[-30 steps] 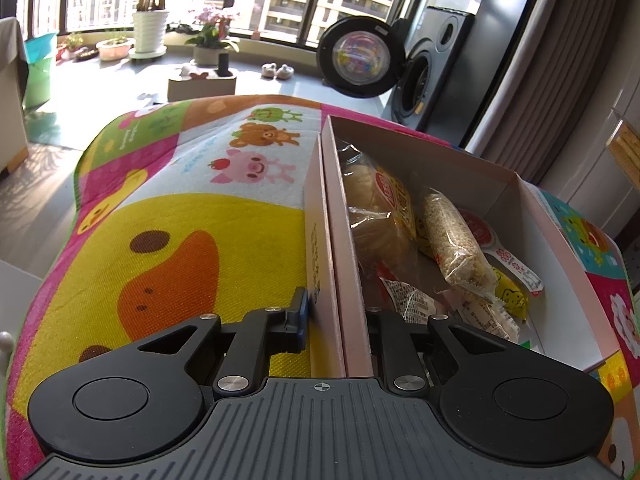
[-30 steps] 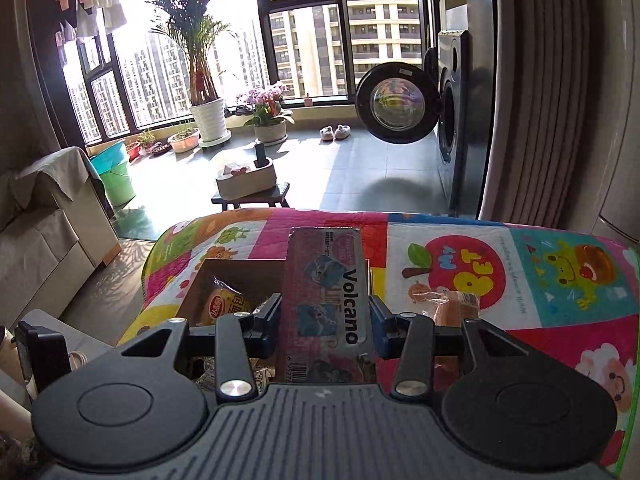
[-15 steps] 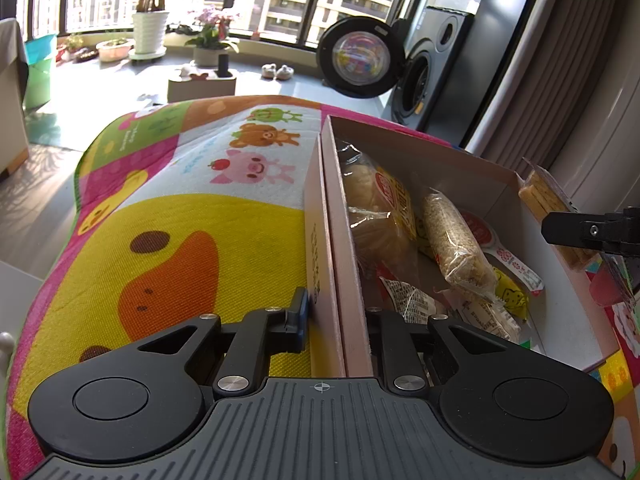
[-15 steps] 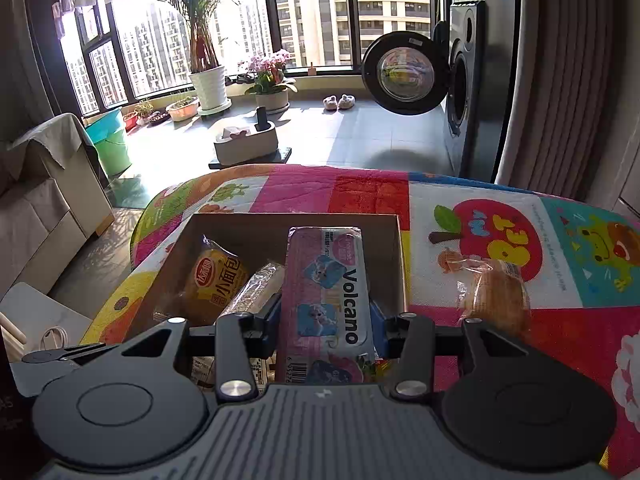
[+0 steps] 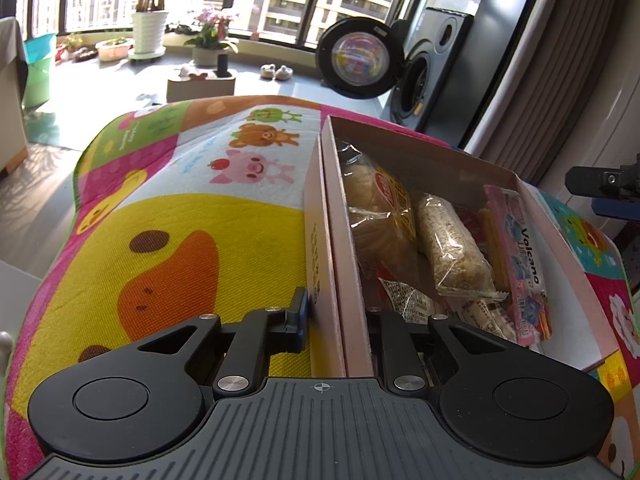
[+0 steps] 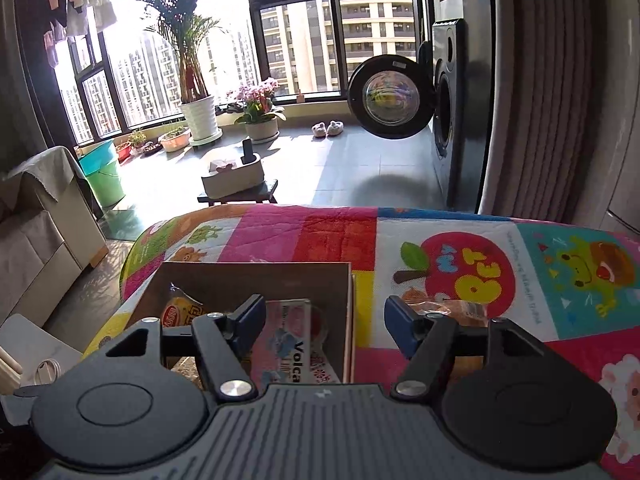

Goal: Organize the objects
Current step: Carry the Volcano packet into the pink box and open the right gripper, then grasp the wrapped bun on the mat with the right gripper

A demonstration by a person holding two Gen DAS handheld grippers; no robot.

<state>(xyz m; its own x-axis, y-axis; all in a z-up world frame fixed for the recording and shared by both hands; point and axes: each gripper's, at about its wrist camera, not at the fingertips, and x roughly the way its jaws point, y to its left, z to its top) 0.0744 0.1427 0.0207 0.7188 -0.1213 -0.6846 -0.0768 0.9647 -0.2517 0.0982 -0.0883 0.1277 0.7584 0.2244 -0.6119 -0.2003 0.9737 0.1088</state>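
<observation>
A pink cardboard box (image 5: 420, 148) lies on the cartoon mat, and my left gripper (image 5: 337, 314) is shut on its near left wall. Inside lie a yellow snack packet (image 5: 384, 208), a clear-wrapped rice bar (image 5: 452, 248) and a pink Volcano packet (image 5: 520, 252) against the right wall. My right gripper (image 6: 326, 314) hangs open above the box (image 6: 256, 276), with the Volcano packet (image 6: 288, 340) lying free below its fingers. That gripper (image 5: 604, 188) also shows at the right edge of the left wrist view. A wrapped bread packet (image 6: 464, 310) rests on the mat right of the box.
The colourful mat (image 6: 480, 240) covers the table, whose far edge drops to a tiled floor. Beyond it stand a small stool with a tissue box (image 6: 236, 178) and a washing machine with its door open (image 6: 390, 98). Bare mat (image 5: 180, 220) lies left of the box.
The right gripper carried the Volcano packet over the box, opened and let it go; the packet now lies inside. The left gripper kept its hold on the box wall.
</observation>
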